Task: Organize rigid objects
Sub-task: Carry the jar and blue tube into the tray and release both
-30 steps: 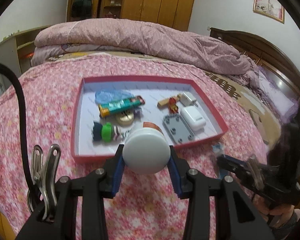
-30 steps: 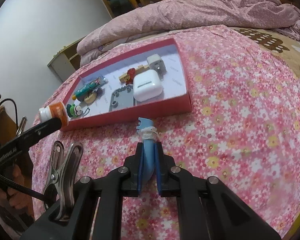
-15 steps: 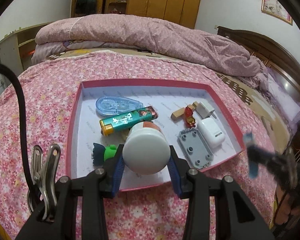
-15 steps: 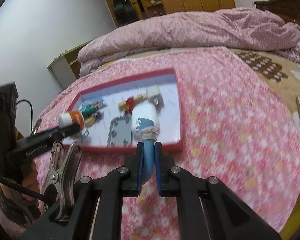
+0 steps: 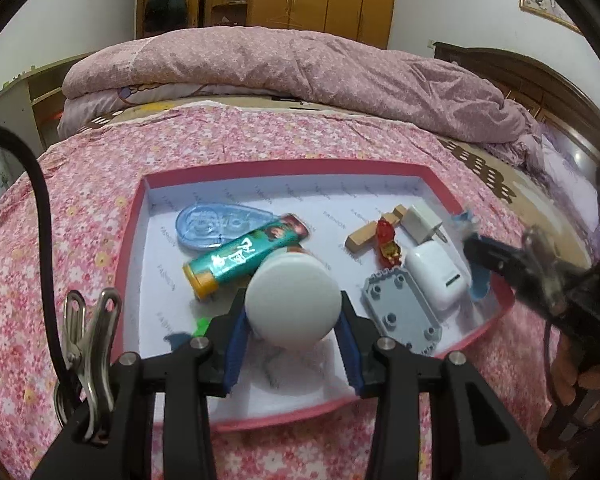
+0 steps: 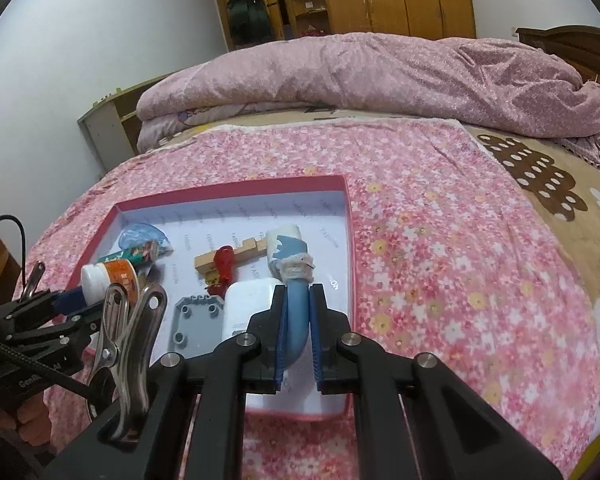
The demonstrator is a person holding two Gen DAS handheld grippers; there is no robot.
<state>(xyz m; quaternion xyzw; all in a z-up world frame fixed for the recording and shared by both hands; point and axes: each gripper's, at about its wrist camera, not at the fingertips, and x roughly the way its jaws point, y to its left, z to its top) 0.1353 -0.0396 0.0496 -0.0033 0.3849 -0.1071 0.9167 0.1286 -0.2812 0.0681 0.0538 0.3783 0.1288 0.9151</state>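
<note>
Clamped in the left gripper (image 5: 294,312): small round bottle with white cap and orange label (image 6: 110,278), cap toward the camera, long axis along the fingers, held over the near part of the shallow red-rimmed white tray (image 5: 130,240). Pinched in the right gripper (image 6: 296,322): slim blue toy figure with white band (image 6: 294,276), pointing away, above the tray's right side. "FASHION" printed repeatedly on the tray floor. Green tube with yellow cap (image 5: 244,258) lying diagonally, Chinese characters along it.
</note>
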